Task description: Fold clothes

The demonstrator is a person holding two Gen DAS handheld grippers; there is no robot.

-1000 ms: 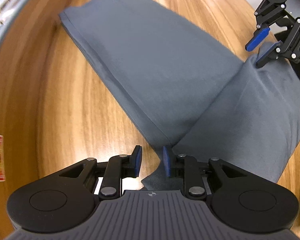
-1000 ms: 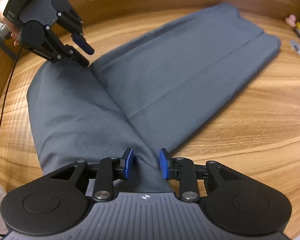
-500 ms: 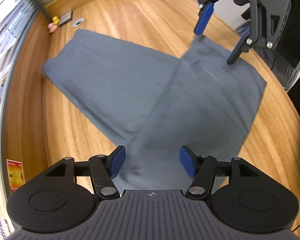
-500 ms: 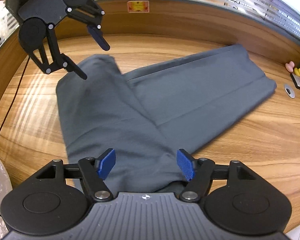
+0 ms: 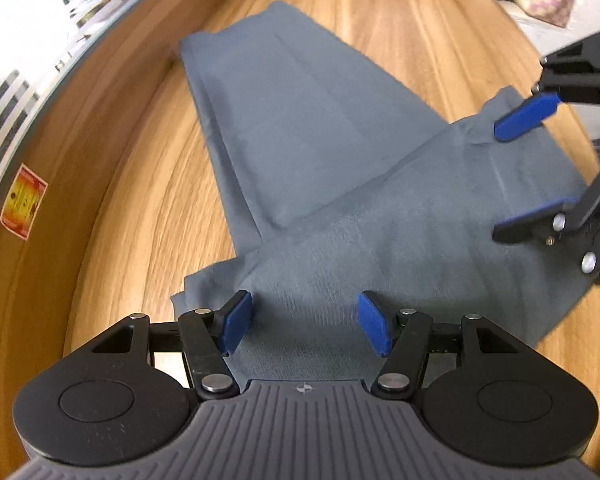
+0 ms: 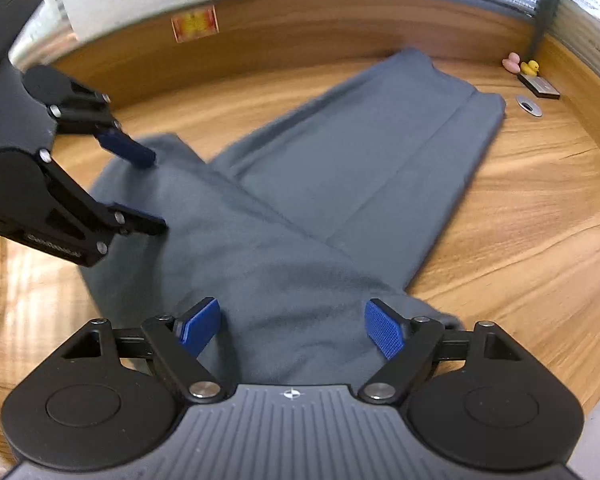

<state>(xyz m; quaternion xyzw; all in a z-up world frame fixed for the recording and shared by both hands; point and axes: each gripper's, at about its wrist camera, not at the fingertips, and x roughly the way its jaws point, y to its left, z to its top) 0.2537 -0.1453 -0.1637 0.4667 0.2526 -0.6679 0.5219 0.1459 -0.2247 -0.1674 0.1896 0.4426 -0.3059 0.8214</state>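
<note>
Just released: folded grey trousers (image 5: 300, 128) lying flat on table (image 5: 148, 184). Left gripper (image 5: 306, 322) jaws apart, empty; right gripper (image 6: 292, 326) jaws opening, nothing pinched.

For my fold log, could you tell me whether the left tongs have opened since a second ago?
Yes. The left tongs now stand open over the grey garment, pads apart and off the cloth.

The garment (image 5: 300, 128) lies on the table (image 5: 140, 200), its near end folded over itself. My left hand-held gripper (image 5: 306, 322) and right hand-held gripper (image 6: 292, 328) hover above that fold's opposite edges.
</note>
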